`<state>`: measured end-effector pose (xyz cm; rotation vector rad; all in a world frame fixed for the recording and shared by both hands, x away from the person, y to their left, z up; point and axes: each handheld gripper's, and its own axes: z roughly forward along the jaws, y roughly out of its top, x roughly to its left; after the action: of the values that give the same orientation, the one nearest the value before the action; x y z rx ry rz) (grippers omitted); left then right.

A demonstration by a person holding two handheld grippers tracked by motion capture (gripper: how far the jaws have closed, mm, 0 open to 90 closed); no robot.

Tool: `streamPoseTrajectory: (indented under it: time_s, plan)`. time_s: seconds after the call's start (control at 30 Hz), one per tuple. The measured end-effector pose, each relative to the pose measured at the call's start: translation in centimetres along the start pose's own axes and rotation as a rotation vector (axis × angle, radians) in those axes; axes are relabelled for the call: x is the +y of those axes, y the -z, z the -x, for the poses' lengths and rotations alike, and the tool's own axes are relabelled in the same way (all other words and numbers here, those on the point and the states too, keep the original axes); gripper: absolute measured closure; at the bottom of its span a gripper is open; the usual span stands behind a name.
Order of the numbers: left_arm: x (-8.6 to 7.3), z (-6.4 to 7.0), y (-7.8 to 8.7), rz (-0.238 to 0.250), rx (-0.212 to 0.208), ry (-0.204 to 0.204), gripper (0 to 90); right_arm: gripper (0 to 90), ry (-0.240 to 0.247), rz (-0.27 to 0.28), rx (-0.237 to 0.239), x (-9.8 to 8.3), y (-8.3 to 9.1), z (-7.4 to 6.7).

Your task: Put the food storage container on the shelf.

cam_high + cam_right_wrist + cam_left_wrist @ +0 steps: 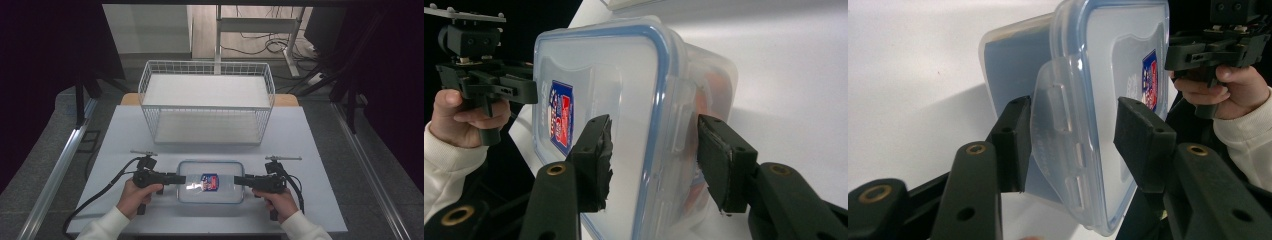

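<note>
A clear plastic container [197, 194] with a blue-rimmed snap lid and a red-and-blue sticker [210, 181] lies flat near the table's front edge. My left gripper [181, 178] is at its left end. In the left gripper view the open jaws [1075, 130] straddle the lid's latch flap [1058, 125], the right pad clear of the lid [1118, 60]. My right gripper [238, 180] is at the container's right end. In the right gripper view it [654, 145] is open around the other latch flap [679, 125], with gaps on both sides.
A white wire basket [207, 125] with two levels stands behind the container, across the middle of the white table [310, 145]. Bare tabletop lies to both sides of the hands. Beyond the table are a desk frame and floor cables [270, 47].
</note>
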<state>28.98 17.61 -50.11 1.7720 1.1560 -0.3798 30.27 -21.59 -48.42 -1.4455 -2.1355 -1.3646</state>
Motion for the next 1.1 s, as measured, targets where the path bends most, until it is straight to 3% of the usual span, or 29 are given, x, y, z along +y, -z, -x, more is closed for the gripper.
streamPoseTrajectory:
  time_s: [0.63, 1.1]
  plan:
    - [0.9, 0.8, 0.9, 0.027, 0.01, -0.049, 51.5, 49.7, 0.027, 0.038, 0.009, 0.5, 0.4, -0.5]
    - [2.6, 0.4, 1.0, 0.047, 0.034, -0.073, 51.2, 49.8, 0.072, 0.05, -0.002, 2.4, 0.0, -0.6]
